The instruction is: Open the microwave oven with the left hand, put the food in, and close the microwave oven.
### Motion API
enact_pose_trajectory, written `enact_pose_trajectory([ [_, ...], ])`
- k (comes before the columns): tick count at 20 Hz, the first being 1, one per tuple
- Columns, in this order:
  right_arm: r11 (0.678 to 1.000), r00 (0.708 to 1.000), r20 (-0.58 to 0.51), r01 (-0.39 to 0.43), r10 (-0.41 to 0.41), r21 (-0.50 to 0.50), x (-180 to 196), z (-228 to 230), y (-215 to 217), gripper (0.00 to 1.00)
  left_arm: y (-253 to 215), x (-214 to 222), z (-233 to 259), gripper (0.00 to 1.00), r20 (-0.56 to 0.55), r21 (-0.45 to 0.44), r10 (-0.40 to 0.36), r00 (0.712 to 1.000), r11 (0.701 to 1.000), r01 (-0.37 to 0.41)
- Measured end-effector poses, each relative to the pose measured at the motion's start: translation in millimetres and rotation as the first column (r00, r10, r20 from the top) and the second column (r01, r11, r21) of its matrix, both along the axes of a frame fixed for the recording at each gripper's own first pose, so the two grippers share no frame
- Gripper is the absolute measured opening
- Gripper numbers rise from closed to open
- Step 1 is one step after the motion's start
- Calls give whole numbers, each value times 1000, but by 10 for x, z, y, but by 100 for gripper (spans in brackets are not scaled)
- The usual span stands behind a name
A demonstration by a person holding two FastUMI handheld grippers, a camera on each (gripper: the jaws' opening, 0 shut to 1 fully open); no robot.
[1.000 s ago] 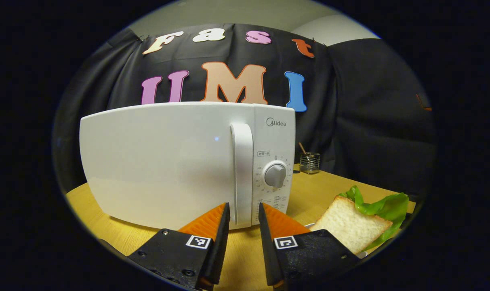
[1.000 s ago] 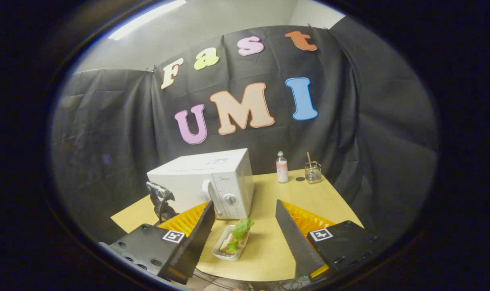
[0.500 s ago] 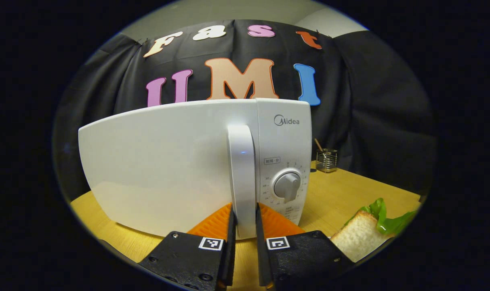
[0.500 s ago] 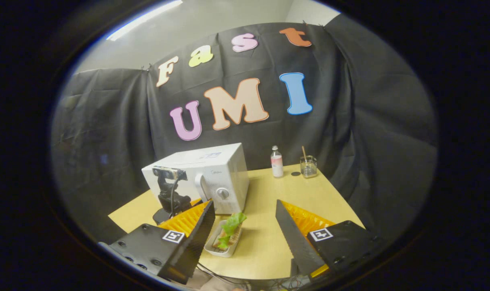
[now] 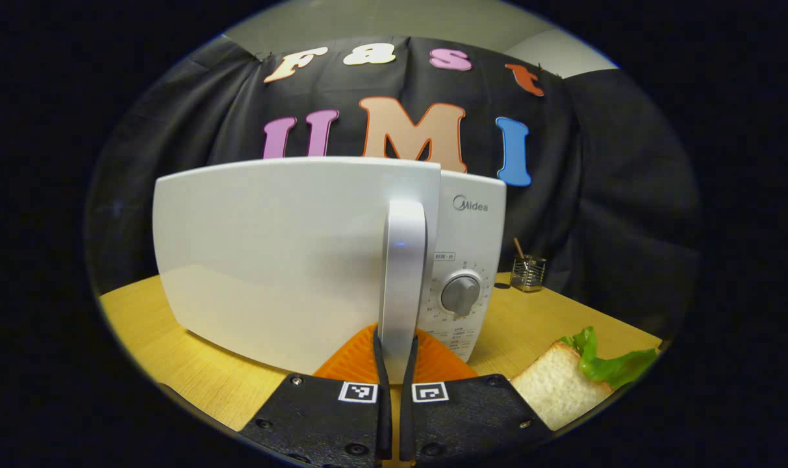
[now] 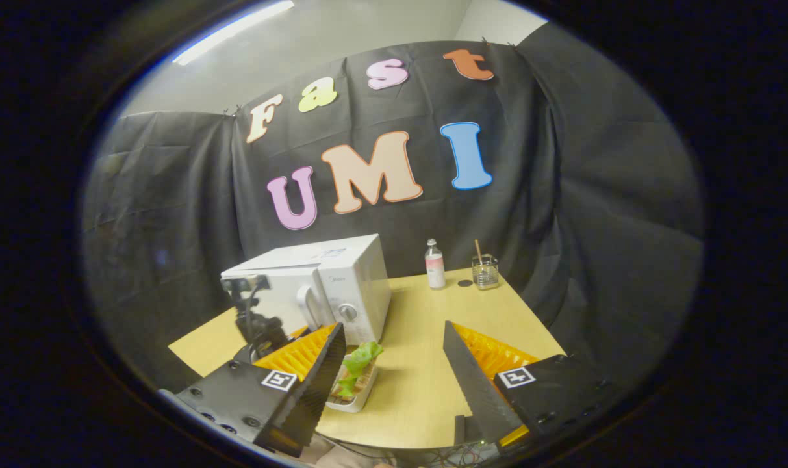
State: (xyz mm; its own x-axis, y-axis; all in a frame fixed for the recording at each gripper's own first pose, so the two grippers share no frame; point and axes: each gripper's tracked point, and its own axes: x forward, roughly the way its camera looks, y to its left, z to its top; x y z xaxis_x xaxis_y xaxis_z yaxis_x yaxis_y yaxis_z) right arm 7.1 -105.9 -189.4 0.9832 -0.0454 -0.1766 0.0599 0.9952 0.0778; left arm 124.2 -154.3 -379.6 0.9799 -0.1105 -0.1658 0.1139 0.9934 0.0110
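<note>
The white microwave (image 5: pixel 471 247) stands on the table right in front of my left gripper (image 5: pixel 394 339). That gripper is shut on the lower end of the door's upright handle (image 5: pixel 403 273), and the door (image 5: pixel 270 260) stands slightly ajar from the control panel. In the right gripper view the microwave (image 6: pixel 355 279) is at the table's left, with the left gripper (image 6: pixel 257 325) at its door. The food, a bread and lettuce sandwich (image 5: pixel 566 383), lies in a white tray (image 6: pixel 348 403). My right gripper (image 6: pixel 394 364) hovers open above the table's near edge, just right of the tray, holding nothing.
A small bottle (image 6: pixel 434 263) and a glass with a stick in it (image 6: pixel 484 272) stand at the back of the wooden table (image 6: pixel 426 338). The glass (image 5: pixel 527 273) shows right of the microwave. Black cloth walls close in behind.
My left gripper closed onto the door handle and the door has swung a little outward. The right gripper drifted slightly, staying open.
</note>
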Motion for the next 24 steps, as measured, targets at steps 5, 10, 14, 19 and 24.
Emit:
enact_pose_trajectory([
  [5,1000,1000,-3,-8,8,17,17,-57,84,92,157,-574,70,10,-22,-22,-91,996,996,90],
  [10,999,999,-22,-41,41,16,85,-180,304,92,468,-1014,159,27,-30,-25,-109,994,994,109],
  [14,997,997,-34,-70,71,10,169,-251,528,96,784,-1291,347,41,0,-20,-72,997,997,72],
  [19,992,991,-57,-121,122,22,293,-374,842,92,1258,-1516,743,75,31,-65,10,999,998,-8],
  [24,990,984,-116,-134,137,34,425,-587,995,92,1618,-1766,826,99,-43,-41,68,997,997,-70],
])
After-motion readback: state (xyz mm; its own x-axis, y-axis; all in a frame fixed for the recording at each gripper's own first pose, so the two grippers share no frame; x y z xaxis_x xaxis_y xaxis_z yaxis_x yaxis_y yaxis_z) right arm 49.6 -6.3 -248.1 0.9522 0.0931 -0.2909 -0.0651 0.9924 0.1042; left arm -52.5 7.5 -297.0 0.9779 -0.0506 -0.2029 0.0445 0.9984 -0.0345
